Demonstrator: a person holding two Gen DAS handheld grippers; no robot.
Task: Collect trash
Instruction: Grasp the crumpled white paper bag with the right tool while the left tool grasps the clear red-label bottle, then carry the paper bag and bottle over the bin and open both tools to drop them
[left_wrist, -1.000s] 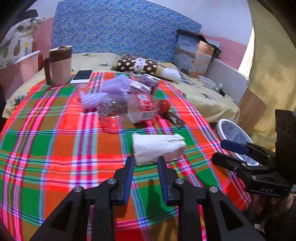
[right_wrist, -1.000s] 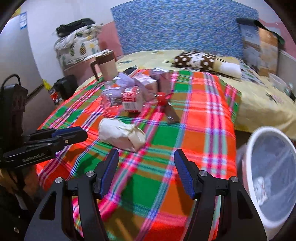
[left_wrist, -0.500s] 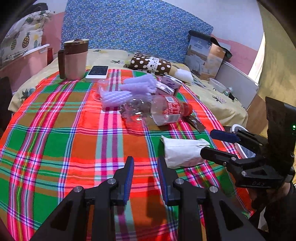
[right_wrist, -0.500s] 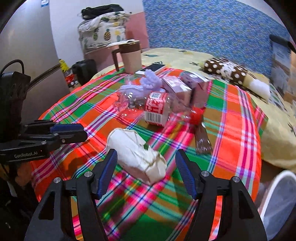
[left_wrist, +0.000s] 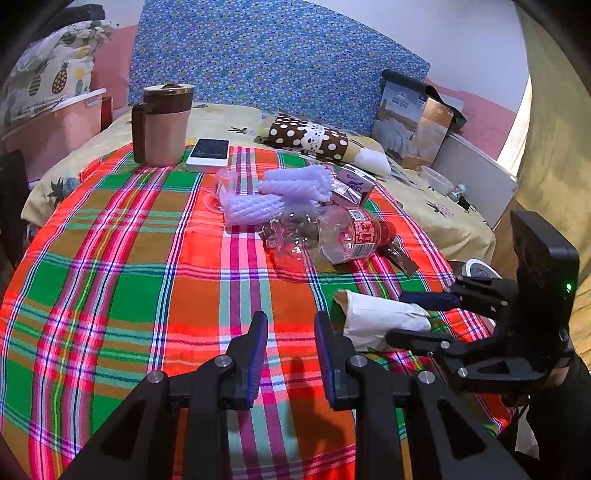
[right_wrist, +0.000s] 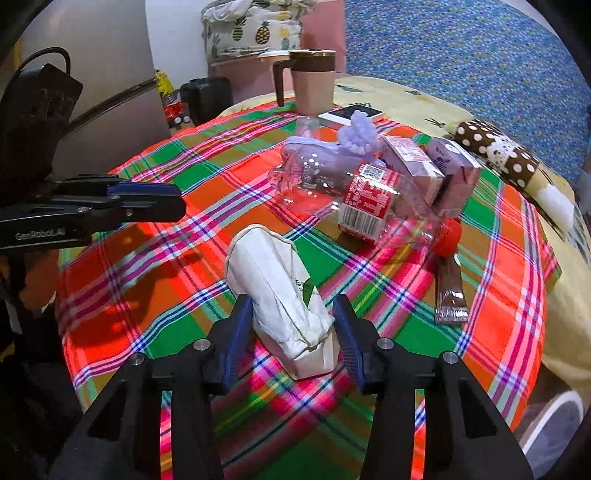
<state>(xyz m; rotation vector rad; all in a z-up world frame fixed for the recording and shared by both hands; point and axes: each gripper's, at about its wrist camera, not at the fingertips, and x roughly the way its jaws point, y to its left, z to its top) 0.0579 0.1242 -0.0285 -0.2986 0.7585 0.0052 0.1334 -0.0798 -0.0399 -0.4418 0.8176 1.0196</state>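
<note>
A crumpled white paper bag lies on the plaid cloth near its right edge. My right gripper straddles the bag's near end, its jaws closing with both pads against the paper. Further back lie an empty clear bottle with a red label, purple foam netting, two small pink cartons and a brown wrapper. My left gripper hovers left of the bag, narrowly open and holding nothing.
A white bin stands on the floor past the table's right edge. A pink-and-brown mug and a phone sit at the far side. A bed with a spotted pillow lies behind.
My right gripper swung from beside the bin over to the paper bag and narrowed its jaws onto it. The left gripper drifted sideways, its narrow gap unchanged.
</note>
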